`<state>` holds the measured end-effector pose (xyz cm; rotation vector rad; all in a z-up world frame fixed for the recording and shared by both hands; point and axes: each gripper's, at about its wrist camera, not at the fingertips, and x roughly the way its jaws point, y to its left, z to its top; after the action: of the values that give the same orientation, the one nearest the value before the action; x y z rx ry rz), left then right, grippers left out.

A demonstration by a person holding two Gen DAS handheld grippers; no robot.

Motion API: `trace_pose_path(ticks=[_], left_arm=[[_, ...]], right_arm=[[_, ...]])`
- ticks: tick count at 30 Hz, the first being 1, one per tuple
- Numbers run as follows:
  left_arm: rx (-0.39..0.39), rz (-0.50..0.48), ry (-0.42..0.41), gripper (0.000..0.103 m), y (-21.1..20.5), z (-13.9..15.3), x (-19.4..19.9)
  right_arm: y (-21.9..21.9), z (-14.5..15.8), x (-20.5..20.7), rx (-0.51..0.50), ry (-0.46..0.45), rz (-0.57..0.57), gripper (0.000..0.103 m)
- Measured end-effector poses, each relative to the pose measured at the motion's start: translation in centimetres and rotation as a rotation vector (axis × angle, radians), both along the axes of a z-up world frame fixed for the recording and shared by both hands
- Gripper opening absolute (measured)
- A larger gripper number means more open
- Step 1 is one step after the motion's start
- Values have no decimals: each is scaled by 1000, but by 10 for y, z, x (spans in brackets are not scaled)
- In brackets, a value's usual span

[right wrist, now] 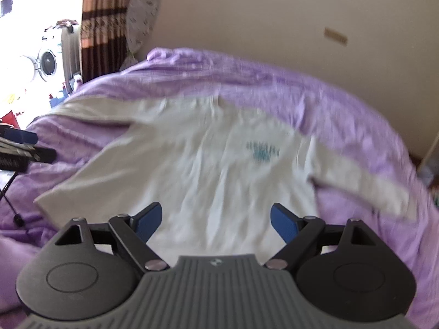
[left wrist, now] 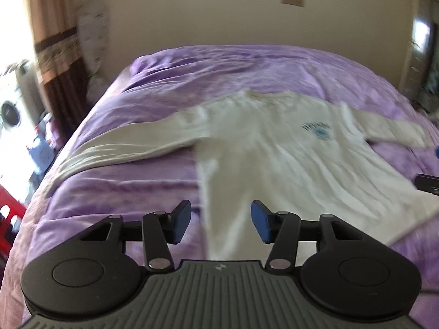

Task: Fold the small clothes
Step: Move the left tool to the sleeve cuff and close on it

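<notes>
Right now we have a cream long-sleeved cotton shirt with a small blue print on the chest [left wrist: 274, 148] lying flat and face up on the wrinkled purple bed cover [left wrist: 192, 65]. Its two sleeves are spread out to the sides, and nothing is folded yet.

Our left gripper [left wrist: 221, 220] hangs above the near edge of the shirt, by its bottom corner. Its jaws are wide apart and hold nothing. Our right gripper [right wrist: 215, 222] hangs above the bottom of the shirt too, with its jaws spread wide and nothing between them.

What could go wrong? The bed cover is soft and full of bumps. If we pinch too deep, we think we may grab the purple cover along with the shirt, and then both would lift up together.

We might also catch only the top layer of the shirt. Then the front would come up, the back would stay down, and the fold would turn out lumpy.

The left sleeve [left wrist: 115, 148] reaches out to the edge of the bed. A hard pull could drag it off the side.

Both views are blurry, so we cannot see the hem clearly. Going slowly seems the safe way.
</notes>
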<state>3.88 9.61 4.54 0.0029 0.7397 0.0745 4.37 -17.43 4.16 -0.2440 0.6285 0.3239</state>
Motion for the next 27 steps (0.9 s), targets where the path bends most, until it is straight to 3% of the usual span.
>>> trace_pose_path(ticks=[7, 13, 16, 21, 23, 27], left_arm=[[-56, 136, 3, 51, 95, 32, 25], [-224, 318, 10, 51, 200, 29, 40], [-379, 420, 6, 55, 259, 10, 48], [-651, 585, 2, 57, 339, -41, 53], [-736, 633, -7, 58, 359, -64, 55], [-893, 752, -28, 60, 391, -109, 61]], right_arm=[[-7, 26, 58, 17, -109, 42, 83], [-2, 20, 115, 64, -56, 14, 82], [7, 4, 139, 80, -18, 3, 78], [26, -27, 178, 95, 39, -14, 52], [33, -39, 192, 91, 57, -27, 47], [49, -58, 214, 61, 74, -30, 46]])
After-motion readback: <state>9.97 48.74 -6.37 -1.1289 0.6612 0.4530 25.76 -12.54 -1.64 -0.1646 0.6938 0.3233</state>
